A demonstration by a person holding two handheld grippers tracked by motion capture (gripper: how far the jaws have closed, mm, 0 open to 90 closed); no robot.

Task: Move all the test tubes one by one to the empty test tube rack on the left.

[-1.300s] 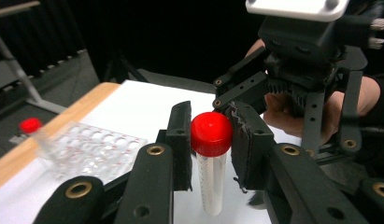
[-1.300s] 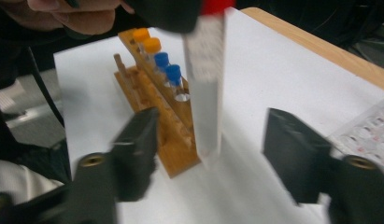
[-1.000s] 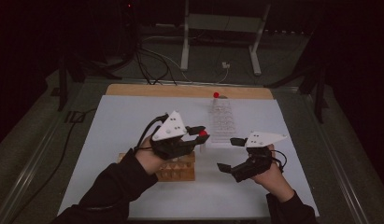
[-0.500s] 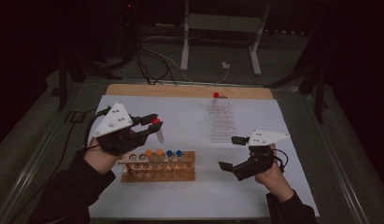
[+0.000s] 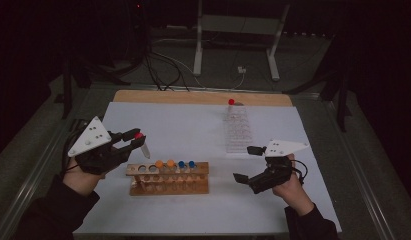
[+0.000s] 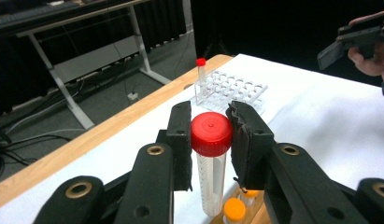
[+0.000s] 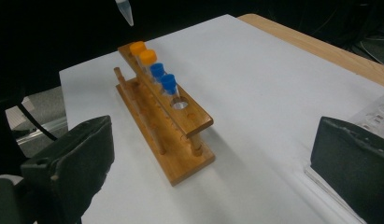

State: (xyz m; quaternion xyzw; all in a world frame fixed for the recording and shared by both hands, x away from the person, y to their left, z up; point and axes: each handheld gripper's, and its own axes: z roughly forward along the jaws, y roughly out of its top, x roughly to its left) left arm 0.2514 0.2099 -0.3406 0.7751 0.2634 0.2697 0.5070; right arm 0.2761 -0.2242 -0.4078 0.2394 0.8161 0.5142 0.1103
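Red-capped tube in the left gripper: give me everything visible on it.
The tube is clear plastic with printed graduation marks, a round red screw cap and a pointed tip. The left gripper clamps it by the cap, one black jaw on each side. It hangs roughly upright in the air, tip down, above the left end of the wooden rack, touching nothing but the jaws. It looks empty.

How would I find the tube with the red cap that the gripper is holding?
Start at the wooden rack on the white table. Just left of it, above its end, the left gripper pinches a clear tube by its cap. The rack's tubes have orange or blue caps; this one's is red.
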